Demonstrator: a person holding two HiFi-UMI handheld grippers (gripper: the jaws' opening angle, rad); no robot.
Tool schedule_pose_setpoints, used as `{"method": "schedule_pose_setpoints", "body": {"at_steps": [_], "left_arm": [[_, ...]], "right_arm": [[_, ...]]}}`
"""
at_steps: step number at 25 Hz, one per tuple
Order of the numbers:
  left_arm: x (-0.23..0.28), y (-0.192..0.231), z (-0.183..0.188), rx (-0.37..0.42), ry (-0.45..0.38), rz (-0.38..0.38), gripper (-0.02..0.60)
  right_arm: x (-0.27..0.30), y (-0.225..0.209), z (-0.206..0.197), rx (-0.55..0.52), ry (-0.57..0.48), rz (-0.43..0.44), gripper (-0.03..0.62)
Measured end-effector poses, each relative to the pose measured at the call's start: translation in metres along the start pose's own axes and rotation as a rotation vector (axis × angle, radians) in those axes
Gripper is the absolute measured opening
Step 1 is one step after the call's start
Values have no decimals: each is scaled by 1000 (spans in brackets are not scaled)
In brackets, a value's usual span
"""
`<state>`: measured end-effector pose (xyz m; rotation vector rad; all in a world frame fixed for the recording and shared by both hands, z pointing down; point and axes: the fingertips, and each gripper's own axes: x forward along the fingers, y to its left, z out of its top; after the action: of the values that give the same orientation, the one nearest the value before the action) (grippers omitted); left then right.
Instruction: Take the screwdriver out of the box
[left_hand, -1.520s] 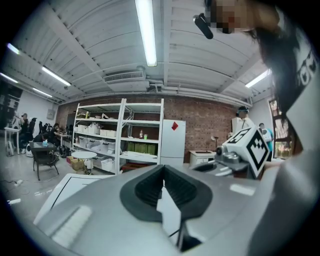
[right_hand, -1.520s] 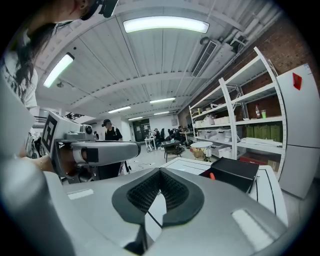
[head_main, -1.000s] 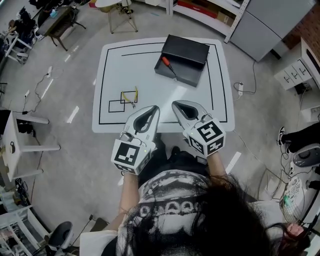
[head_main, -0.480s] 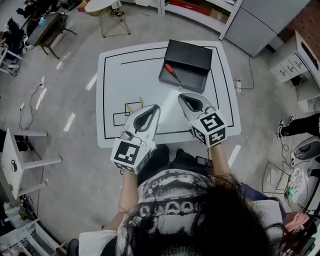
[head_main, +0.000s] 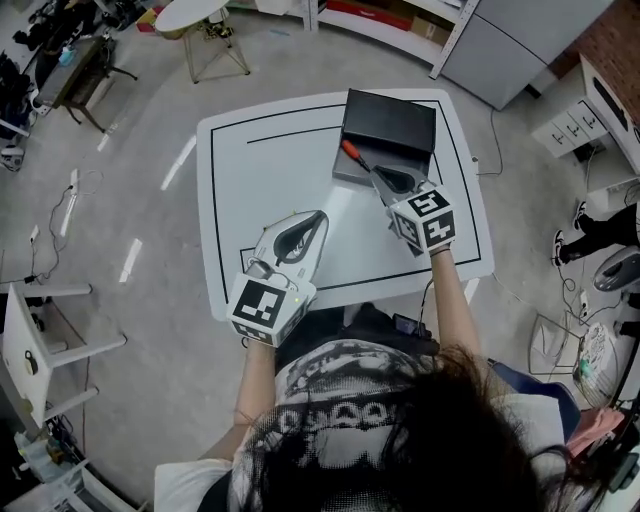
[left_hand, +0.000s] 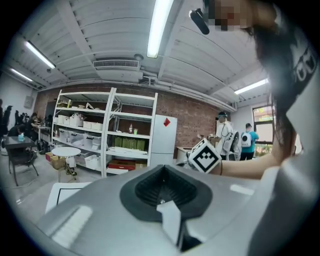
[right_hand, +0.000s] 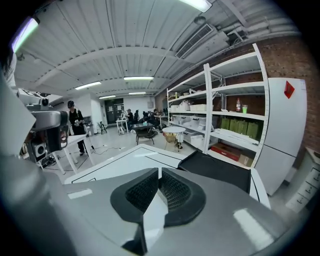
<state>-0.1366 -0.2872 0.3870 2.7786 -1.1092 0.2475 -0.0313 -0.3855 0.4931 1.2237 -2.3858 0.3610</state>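
Jaws on my right gripper (right_hand: 159, 172) are opening, with a thin slit between the ribbed pads and nothing in it. Those on my left gripper (left_hand: 162, 167) sit closed together and empty, low over the near half of the white desk (head_main: 270, 170). The step in hand is the reach. The right gripper's tip hovers at the front edge of the black box (head_main: 392, 122) on the desk's far side, just beside the orange-handled screwdriver (head_main: 352, 155). It lies slanted at the box's front left, with its handle away from me and its shaft running toward my gripper. From the head view I cannot tell whether it lies fully inside the box or across its edge. Next, I judge, the jaws must open wider than the handle, come down with a pad on either side, close, and lift it clear of the box. The left gripper has no part in this yet.
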Motion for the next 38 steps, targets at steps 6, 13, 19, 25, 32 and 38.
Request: {"method": "schedule_pose_setpoints", "body": {"at_steps": [6, 13, 19, 25, 32, 38], "left_arm": [[6, 23, 0, -13, 2, -39, 0], [12, 38, -5, -23, 7, -67, 0], [10, 49, -10, -39, 10, -70, 0], [5, 67, -18, -57, 16, -53, 0], [-1, 93, -23, -74, 16, -28, 0], [-5, 107, -24, -86, 6, -17, 0]], "right_arm": [[53, -33, -14, 18, 131, -3, 67], [108, -59, -52, 73, 311, 27, 103], [137, -63, -85, 34, 463, 46, 127], [161, -66, -102, 59, 541, 18, 127], [171, -67, -105, -2, 598, 4, 129], [175, -54, -105, -88, 602, -2, 94]]}}
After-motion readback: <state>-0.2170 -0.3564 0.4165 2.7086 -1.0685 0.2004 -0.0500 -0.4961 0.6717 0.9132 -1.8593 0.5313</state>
